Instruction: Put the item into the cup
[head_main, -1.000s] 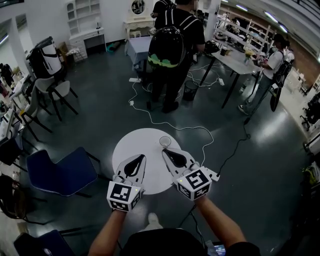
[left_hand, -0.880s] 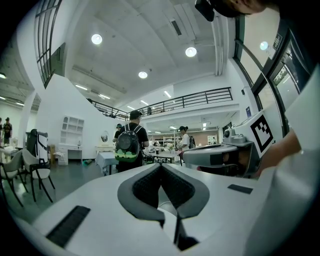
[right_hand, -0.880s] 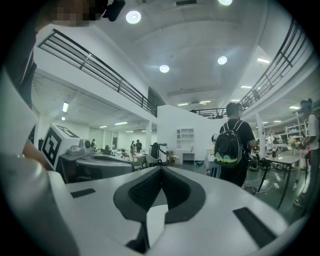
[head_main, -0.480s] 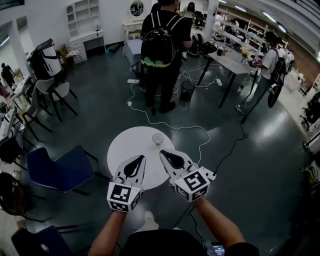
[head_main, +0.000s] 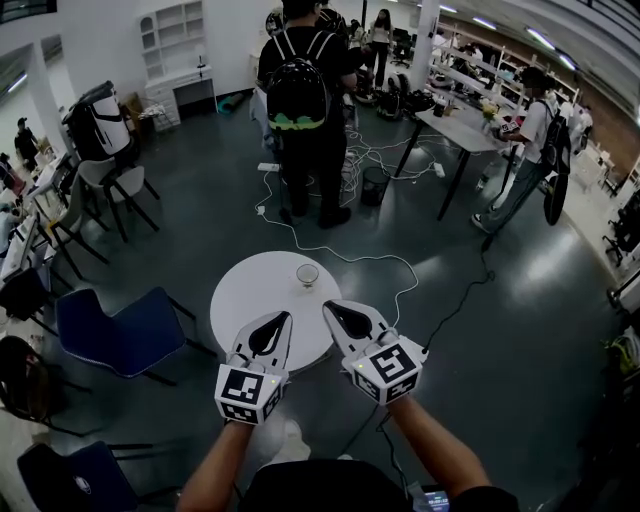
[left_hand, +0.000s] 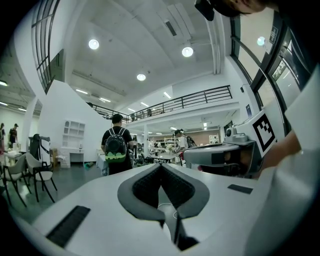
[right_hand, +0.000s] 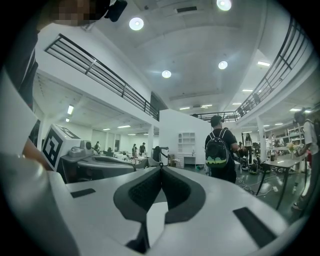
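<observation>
Cup (head_main: 307, 273): upright on the far part of the round tabletop (head_main: 245, 295), the only thing on it.
Item: none shows on the tabletop or in either gripper (I cannot tell where it is).
Left gripper (head_main: 286, 314): jaws closed tip to tip with nothing between them. It is held level over the near side of the tabletop, and the cup is ahead and slightly to its right.
Right gripper (head_main: 328, 304): jaws closed and empty. It is level, and the cup is ahead and a little to its left.
Aim: the two grippers point inward, and the cup stands between their lines.
Nearer hand: the right, by my reading. Its tip is near the cup but apart from it.
Next move: probably finding and taking an item first, since the cup is already within easy reach.
</observation>
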